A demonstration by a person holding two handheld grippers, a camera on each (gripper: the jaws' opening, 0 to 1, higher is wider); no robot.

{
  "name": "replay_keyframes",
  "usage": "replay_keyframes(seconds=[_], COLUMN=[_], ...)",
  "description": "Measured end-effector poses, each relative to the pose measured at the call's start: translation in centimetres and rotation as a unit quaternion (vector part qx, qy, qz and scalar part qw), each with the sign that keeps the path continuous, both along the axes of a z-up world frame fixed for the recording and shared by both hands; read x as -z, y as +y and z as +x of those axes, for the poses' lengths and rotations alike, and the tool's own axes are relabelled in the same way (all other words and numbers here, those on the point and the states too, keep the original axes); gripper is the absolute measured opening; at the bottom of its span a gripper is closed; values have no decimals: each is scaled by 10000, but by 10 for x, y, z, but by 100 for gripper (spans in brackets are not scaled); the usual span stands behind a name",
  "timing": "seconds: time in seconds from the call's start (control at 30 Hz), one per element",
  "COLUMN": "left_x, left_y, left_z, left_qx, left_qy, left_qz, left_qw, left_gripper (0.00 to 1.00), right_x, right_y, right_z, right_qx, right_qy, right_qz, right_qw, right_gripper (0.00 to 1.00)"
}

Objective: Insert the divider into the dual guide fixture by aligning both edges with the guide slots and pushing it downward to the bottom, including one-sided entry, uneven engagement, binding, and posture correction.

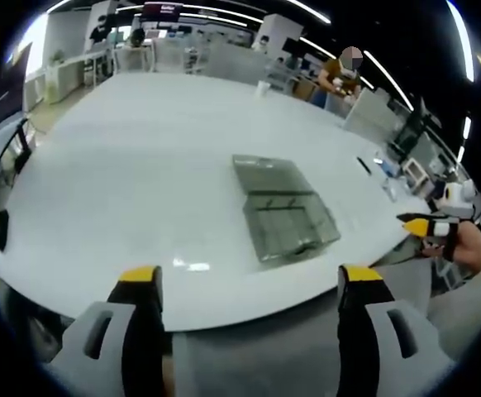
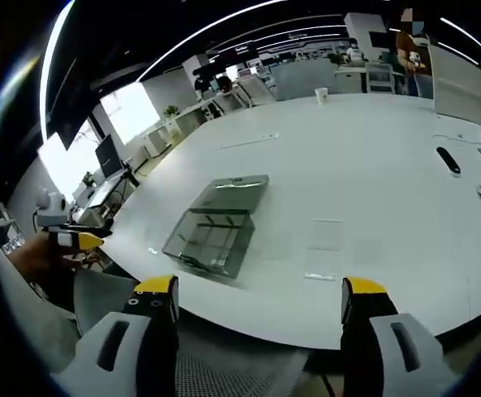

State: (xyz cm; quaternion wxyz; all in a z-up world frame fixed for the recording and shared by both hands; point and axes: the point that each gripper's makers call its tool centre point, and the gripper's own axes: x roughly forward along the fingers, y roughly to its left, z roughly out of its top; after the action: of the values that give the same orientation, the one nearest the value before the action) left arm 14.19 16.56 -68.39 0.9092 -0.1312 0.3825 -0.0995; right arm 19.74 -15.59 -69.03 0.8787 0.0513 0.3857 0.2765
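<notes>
Fingers of left gripper [image 1: 250, 281] and right gripper [image 2: 260, 294] spread wide, empty; fixture [image 1: 283, 208] on table [image 1: 141, 165].

Large white desk [image 1: 141, 165]. Clear fixture tray [image 1: 283, 207] lies flat near its middle. Flat clear sheet [image 2: 327, 240] just beside it. White cup [image 2: 321, 95] at far edge.
</notes>
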Motion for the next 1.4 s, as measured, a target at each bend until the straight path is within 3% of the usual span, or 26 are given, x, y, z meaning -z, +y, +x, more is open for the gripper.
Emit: replay_keyframes(seconds=[1.4], left_x=[-2], left_y=[-3], left_z=[-1], left_qx=[52], left_qy=[-41], left_qz=[-95], left_qw=[9999], left_gripper=[84], right_x=[-9], right_y=[3], right_z=[-1], right_qx=[-93], right_qy=[-76], right_qz=[-46], right_qw=[9999], right_gripper=[79])
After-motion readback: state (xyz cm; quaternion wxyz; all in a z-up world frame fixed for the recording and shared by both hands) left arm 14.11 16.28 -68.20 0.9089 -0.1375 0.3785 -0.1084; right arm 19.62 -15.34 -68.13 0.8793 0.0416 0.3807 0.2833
